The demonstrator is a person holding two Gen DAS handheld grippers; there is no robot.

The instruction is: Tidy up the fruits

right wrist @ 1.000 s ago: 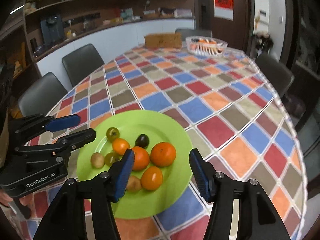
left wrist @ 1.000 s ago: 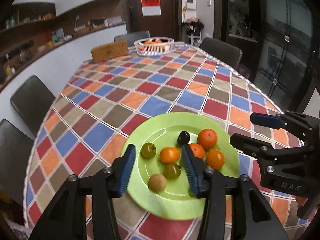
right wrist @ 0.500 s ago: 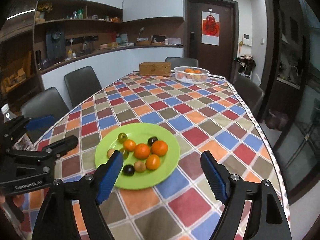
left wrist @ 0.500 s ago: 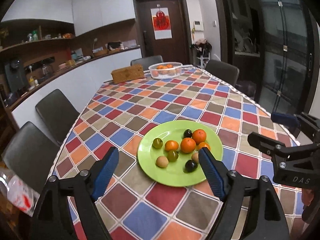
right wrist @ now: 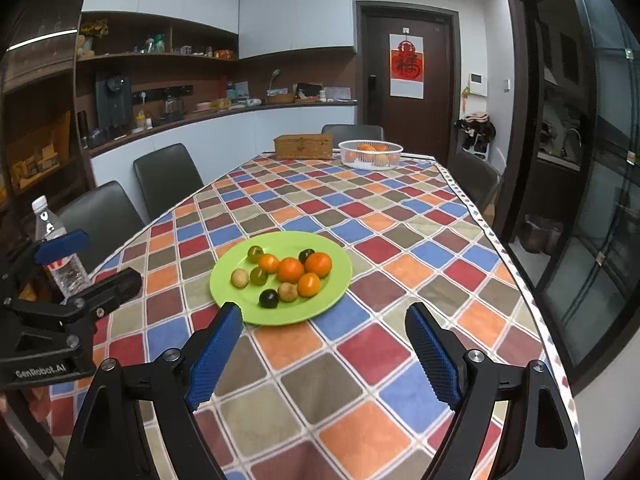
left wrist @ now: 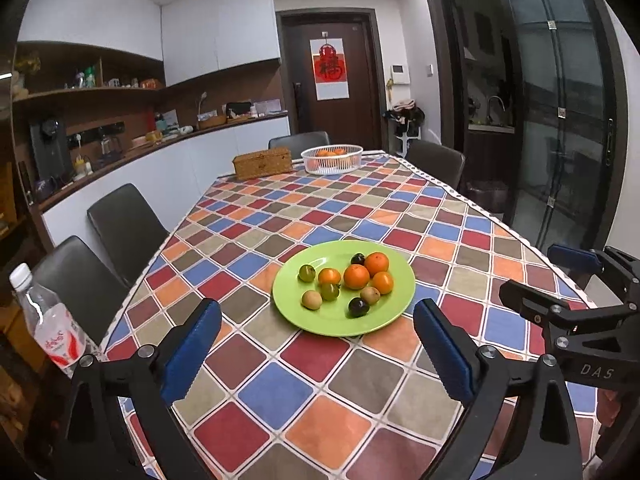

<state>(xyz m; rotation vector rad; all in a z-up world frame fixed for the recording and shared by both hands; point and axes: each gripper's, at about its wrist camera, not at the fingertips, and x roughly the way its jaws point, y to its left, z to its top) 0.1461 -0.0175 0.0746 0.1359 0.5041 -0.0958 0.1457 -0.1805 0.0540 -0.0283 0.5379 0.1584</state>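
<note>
A green plate [left wrist: 312, 322] [right wrist: 324, 308] lies on the checked tablecloth and holds several small fruits: oranges [left wrist: 356, 276] [right wrist: 291, 269], green plums [left wrist: 307, 272], dark plums [left wrist: 358, 306] and tan ones [left wrist: 311, 299]. My left gripper [left wrist: 318, 344] is open and empty, back from the plate's near rim. My right gripper [right wrist: 324, 344] is open and empty, also short of the plate. Each gripper shows at the edge of the other's view, the right one [left wrist: 568, 280] and the left one [right wrist: 88, 260].
A white wire basket [left wrist: 331, 159] [right wrist: 370, 154] with oranges and a woven box [left wrist: 262, 163] stand at the table's far end. A water bottle [left wrist: 48, 320] [right wrist: 60, 252] stands at the near left edge. Dark chairs [left wrist: 124, 224] line the table.
Both grippers have pulled back and up from the plate and opened wider. The fruits on the plate now sit well ahead of the fingers.
</note>
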